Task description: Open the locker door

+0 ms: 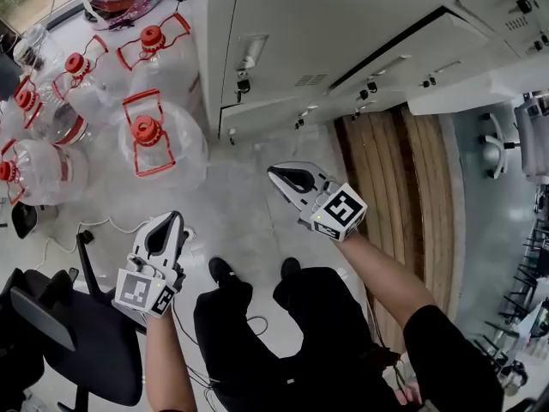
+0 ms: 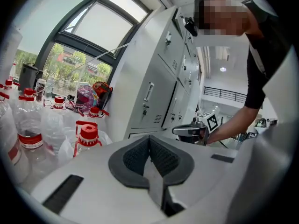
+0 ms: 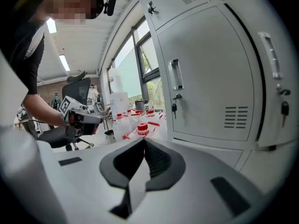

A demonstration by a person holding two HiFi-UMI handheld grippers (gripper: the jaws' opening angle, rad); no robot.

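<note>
White metal lockers (image 1: 292,33) stand ahead of me. In the right gripper view the nearest locker door (image 3: 210,83) is closed, with a vertical handle (image 3: 174,73), a key in its lock (image 3: 174,108) and vent slots (image 3: 236,117). My left gripper (image 1: 176,219) hangs low over the floor, short of the lockers, its jaws shut with nothing between them (image 2: 149,140). My right gripper (image 1: 273,172) is held a bit nearer the lockers and is also shut and empty (image 3: 144,142). Neither gripper touches a door.
Several big clear water bottles with red caps (image 1: 159,136) crowd the floor left of the lockers. A black office chair (image 1: 77,333) stands at my left. Wooden planks (image 1: 395,170) lie along the floor at the right. My shoes (image 1: 223,273) are below the grippers.
</note>
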